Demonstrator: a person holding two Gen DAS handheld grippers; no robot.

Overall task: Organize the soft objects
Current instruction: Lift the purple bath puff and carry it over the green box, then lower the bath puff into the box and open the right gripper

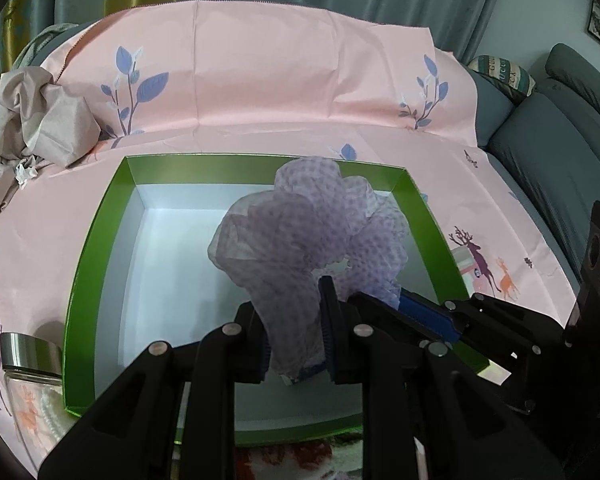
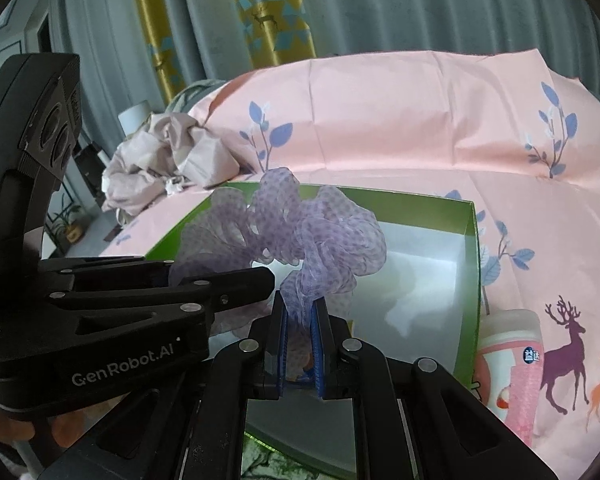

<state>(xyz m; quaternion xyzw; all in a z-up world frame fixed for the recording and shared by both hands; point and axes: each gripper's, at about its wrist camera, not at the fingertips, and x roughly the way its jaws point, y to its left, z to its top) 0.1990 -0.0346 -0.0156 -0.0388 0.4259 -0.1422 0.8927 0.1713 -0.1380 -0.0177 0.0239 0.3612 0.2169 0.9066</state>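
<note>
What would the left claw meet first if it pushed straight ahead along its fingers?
Beyond the purple dotted cloth it grips, the left claw would probably reach the white floor of the green box, though depth is unclear.

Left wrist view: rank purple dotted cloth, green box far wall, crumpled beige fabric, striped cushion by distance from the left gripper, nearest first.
1. purple dotted cloth: clamped in the left gripper, above the box.
2. green box far wall: straight ahead, behind the cloth.
3. crumpled beige fabric: far left, beyond the box.
4. striped cushion: far right, on the grey sofa.
</note>
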